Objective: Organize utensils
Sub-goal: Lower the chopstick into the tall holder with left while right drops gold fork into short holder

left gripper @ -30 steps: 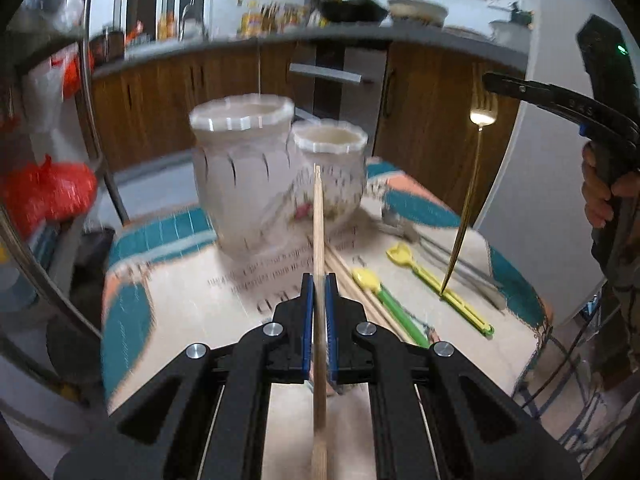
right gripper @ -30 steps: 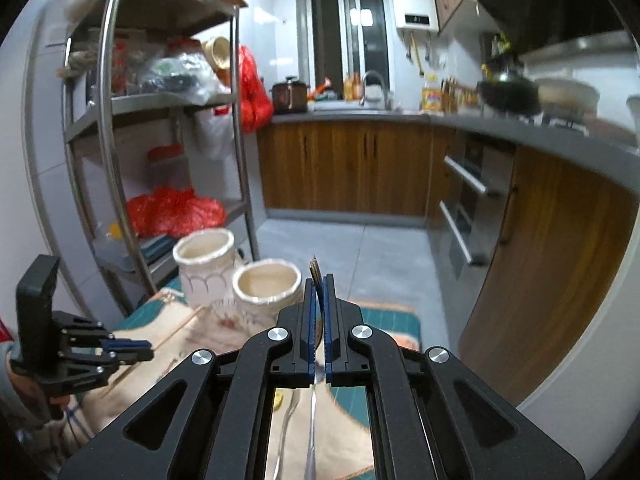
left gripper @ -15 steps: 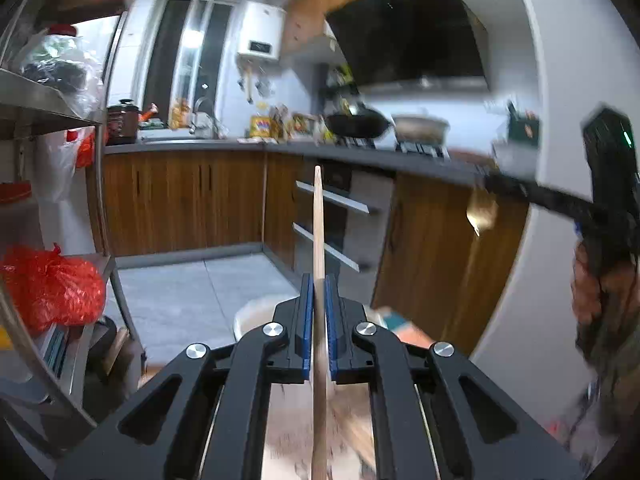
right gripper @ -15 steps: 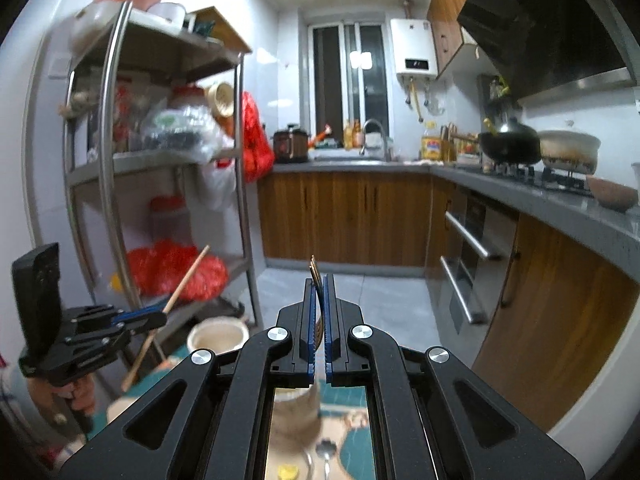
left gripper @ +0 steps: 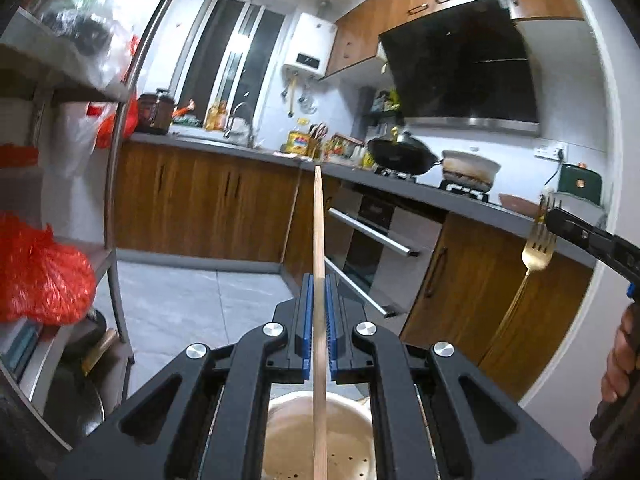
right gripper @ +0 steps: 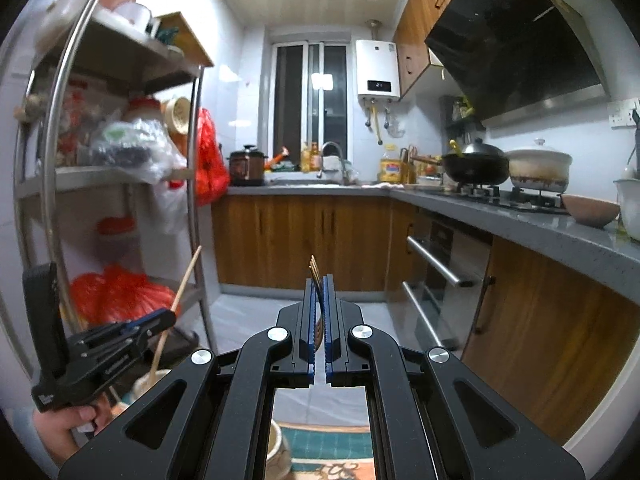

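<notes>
My left gripper (left gripper: 318, 280) is shut on a wooden chopstick (left gripper: 318, 240) that stands upright, its lower end over the open mouth of a cream ceramic jar (left gripper: 352, 432) right below. From the right wrist view the left gripper (right gripper: 168, 314) holds the chopstick (right gripper: 180, 292) above a jar (right gripper: 146, 382). My right gripper (right gripper: 319, 280) is shut on a gold fork (right gripper: 315, 276), tines up. In the left wrist view the fork (left gripper: 536, 248) hangs from the right gripper (left gripper: 550, 216) at the right, handle down.
A metal shelf rack (right gripper: 52, 160) with red bags stands at the left. Wooden cabinets and a grey counter (right gripper: 520, 220) with a wok and pot run along the right. A second jar (right gripper: 276, 452) and the patterned table cloth (right gripper: 328, 452) lie below the right gripper.
Both grippers have lifted and tilted up, so the table has dropped out of view. The chopstick now stands over the jar mouth. The fork stays held at the right.
</notes>
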`<control>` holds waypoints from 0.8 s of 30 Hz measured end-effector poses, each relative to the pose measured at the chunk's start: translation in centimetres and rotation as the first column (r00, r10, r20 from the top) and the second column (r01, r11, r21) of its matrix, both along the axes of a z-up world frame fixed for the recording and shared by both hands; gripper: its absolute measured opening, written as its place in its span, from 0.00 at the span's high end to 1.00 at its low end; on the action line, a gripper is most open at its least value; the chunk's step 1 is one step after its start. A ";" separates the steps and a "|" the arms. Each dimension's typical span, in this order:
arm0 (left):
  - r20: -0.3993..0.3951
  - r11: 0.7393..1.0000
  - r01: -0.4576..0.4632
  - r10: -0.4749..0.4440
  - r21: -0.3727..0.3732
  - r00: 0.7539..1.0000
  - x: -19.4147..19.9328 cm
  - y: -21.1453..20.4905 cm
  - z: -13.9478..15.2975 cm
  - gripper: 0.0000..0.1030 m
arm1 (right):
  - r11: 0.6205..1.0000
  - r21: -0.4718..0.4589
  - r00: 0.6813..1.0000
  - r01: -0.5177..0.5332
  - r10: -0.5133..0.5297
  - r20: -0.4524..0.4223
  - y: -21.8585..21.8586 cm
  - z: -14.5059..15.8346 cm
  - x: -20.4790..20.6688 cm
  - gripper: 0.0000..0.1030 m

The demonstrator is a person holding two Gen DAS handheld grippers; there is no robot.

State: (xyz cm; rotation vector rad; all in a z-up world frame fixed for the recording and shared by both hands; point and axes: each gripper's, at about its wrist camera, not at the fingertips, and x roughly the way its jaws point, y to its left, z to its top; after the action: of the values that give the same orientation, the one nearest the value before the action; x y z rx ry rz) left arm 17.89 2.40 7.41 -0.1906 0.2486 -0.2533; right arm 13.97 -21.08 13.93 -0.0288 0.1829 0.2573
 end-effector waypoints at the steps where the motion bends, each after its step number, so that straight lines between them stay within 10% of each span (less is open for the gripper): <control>1: -0.009 1.000 -0.004 0.004 0.015 1.000 0.2 -0.2 -0.6 0.95 | 1.000 -0.011 1.000 -0.003 0.003 -0.008 0.3 -0.5 0.3 0.96; 24: -0.084 0.992 -0.008 0.019 0.126 0.996 -1.3 0.2 -4.1 0.92 | 0.996 -0.068 0.979 -0.051 0.037 -0.198 2.4 -6.5 4.5 0.96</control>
State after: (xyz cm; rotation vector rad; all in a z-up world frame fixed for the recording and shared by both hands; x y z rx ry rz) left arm 16.55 2.59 3.34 -0.0781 0.3467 -0.2152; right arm 18.45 -18.71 7.44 -0.0800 0.3890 0.2977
